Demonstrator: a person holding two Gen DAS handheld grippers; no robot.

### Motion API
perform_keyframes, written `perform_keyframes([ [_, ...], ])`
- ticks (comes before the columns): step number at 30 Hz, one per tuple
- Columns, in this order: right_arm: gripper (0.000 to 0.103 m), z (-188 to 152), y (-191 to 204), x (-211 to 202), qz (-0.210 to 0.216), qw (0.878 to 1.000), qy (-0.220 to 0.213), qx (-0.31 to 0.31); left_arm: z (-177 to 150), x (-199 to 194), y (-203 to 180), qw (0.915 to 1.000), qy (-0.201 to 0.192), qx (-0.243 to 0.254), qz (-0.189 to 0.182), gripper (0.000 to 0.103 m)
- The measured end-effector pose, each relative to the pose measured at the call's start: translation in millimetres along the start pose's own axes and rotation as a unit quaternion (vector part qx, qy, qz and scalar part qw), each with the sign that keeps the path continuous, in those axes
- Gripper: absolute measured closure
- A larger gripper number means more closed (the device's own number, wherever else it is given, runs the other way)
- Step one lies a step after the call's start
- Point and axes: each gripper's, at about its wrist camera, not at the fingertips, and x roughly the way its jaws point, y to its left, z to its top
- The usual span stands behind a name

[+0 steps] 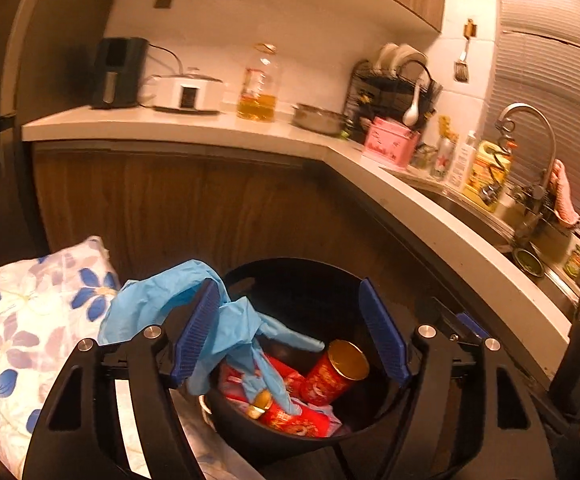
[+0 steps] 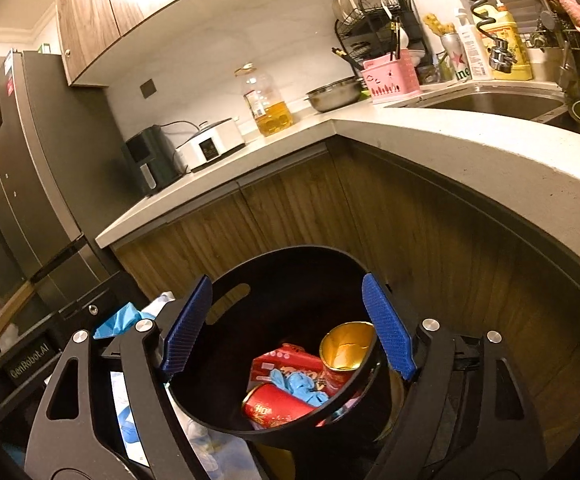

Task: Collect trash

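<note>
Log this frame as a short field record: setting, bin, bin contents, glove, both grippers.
setting: kitchen corner, countertop with sink
bin: black bin on the floor below both grippers
bin contents: red can with its open end up, red wrappers, a blue glove in bin
glove: blue glove draped over one pad of the left gripper, hanging into the bin
left gripper: open, pads not pressing the glove
right gripper: open, nothing between the jaws

The left gripper (image 1: 290,332) hangs over a black bin (image 1: 310,280), fingers (image 1: 382,332) spread wide. A blue glove (image 1: 162,304) drapes over its left finger, trailing into the bin above a red can (image 1: 330,376) and red wrappers (image 1: 298,420).
</note>
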Motion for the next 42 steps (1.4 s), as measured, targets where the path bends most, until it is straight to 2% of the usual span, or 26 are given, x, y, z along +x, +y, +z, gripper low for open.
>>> perform_keyframes([
  [2,0.026,1,-6,1,-0.007,1.0,0.004,0.006,-2,11,-1,0.9995,0.03,0.002,0.005,0.014],
  [4,0.026,1,-12,2,-0.014,1.0,0.004,0.013,-7,18,4,0.998,0.061,-0.014,-0.007,0.013],
  [6,0.026,2,-16,0,-0.017,1.0,0.002,0.018,-13,20,7,0.9974,0.07,-0.017,-0.003,0.006],
  [9,0.026,2,-17,-3,-0.016,1.0,0.0,0.02,-20,18,13,0.9968,0.077,-0.014,0.013,0.006],
  [14,0.026,-3,-5,-9,-0.014,1.0,0.001,-0.004,-29,-7,26,0.997,0.059,-0.026,0.043,0.006],
  [17,0.026,-10,9,-16,-0.016,0.999,0.003,-0.032,-36,-26,30,0.9952,0.045,-0.017,0.085,0.006],
  [21,0.026,-20,32,-29,-0.019,0.997,-0.002,-0.071,-42,-55,40,0.9939,0.025,-0.032,0.103,0.006],
  [25,0.025,-31,50,-43,-0.007,0.995,-0.008,-0.098,-53,-78,52,0.9884,0.009,-0.028,0.149,0.006],
  [29,0.024,-35,49,-52,-0.001,0.996,-0.003,-0.086,-59,-61,69,0.9839,0.024,-0.037,0.173,0.006],
  [33,0.024,-33,45,-62,-0.001,0.997,-0.009,-0.079,-64,-28,79,0.9766,0.056,-0.02,0.207,0.006],
  [39,0.024,-29,37,-67,-0.002,0.997,-0.019,-0.075,-51,5,77,0.9772,0.067,-0.011,0.201,0.006],
  [42,0.024,-28,33,-67,-0.005,0.997,-0.021,-0.072,-39,6,62,0.9855,0.053,0.002,0.161,0.006],
])
